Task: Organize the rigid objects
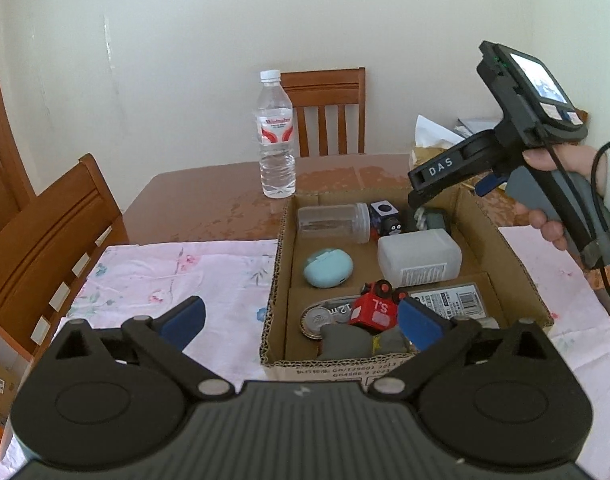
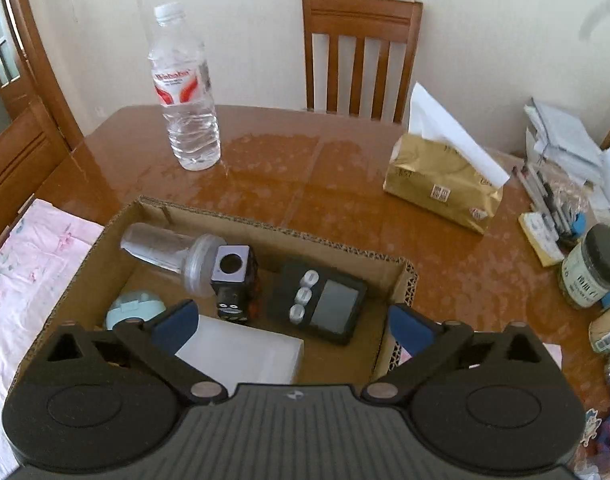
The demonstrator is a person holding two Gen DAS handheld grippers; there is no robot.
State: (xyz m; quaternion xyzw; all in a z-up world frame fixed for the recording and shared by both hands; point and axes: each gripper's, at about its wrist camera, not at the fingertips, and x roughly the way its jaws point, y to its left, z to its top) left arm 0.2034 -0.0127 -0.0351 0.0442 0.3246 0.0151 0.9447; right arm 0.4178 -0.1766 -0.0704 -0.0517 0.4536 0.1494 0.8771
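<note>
Cardboard box on the wooden table already holds nearly everything: a clear jar, a small cube toy, a dark timer, a white plastic case, a teal oval case, a red toy car and a few flat bits nearest you. Your left gripper hangs with jaws spread wide and nothing between them, just over the box's near left corner. Your right gripper is likewise wide open and empty, above the far half of the box.

What seems left is the upright water bottle, standing on bare table just beyond the box's far left corner, well apart from the tissue pack. If that is your next item, take it with the right tongs. Its long axis is vertical, cap up, so bring the fingers in level and close across the body below the label, where the ribbed wall is stiffer. Squeeze gently; thin plastic will buckle.

The jar lies on its side, its long axis along the far wall, lid toward the cube. Free floor is scarce, so I'd judge the bottle must go in lying down, parallel to the jar
</note>
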